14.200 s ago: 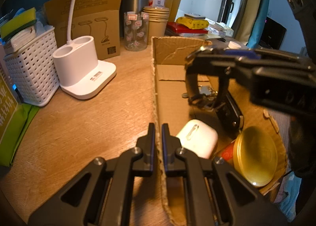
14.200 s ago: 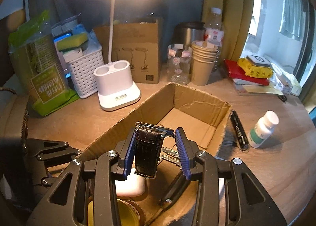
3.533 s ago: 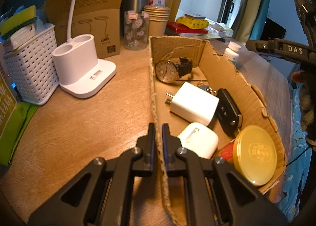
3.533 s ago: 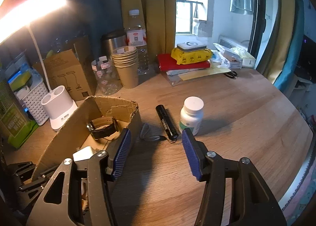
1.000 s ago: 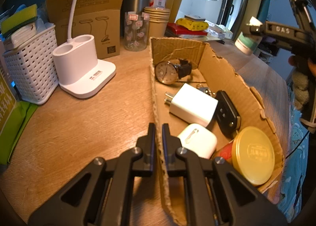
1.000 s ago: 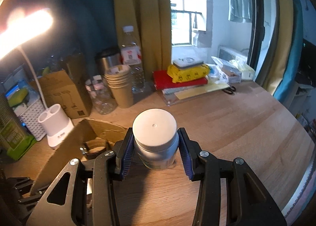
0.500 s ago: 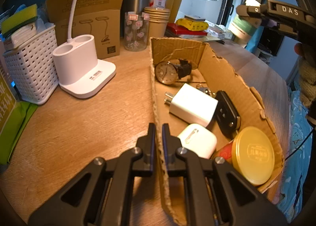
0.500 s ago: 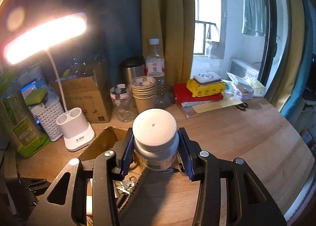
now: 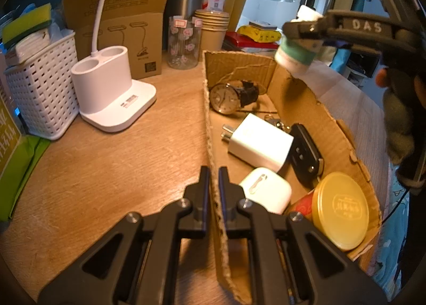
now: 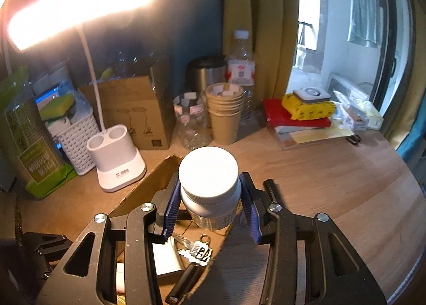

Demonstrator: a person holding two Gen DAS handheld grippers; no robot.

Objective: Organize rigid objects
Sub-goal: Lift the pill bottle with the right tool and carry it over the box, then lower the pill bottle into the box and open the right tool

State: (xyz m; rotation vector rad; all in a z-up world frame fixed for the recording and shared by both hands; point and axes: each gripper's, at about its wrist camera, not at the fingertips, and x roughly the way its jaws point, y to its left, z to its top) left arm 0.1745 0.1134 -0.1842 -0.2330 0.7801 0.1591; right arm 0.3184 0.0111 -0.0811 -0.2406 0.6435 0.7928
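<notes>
A white pill bottle with a green label hangs above the far right corner of the open cardboard box, and my right gripper is shut on it below the cap. In the left wrist view that bottle shows under the right gripper's black arm. My left gripper is shut on the box's near left wall. Inside the box lie a wristwatch, a white charger, a black car key, a white earbud case and a gold-lidded tin. A black flashlight lies on the desk beside the box.
A white lamp base, a white basket, a cardboard carton, a glass jar, paper cups, a steel flask and a water bottle stand at the back. Books and a yellow pack lie at the back right.
My right gripper has carried the pill bottle leftward, from over the bare desk to above the box's far right corner. The left gripper and the box have stayed still.
</notes>
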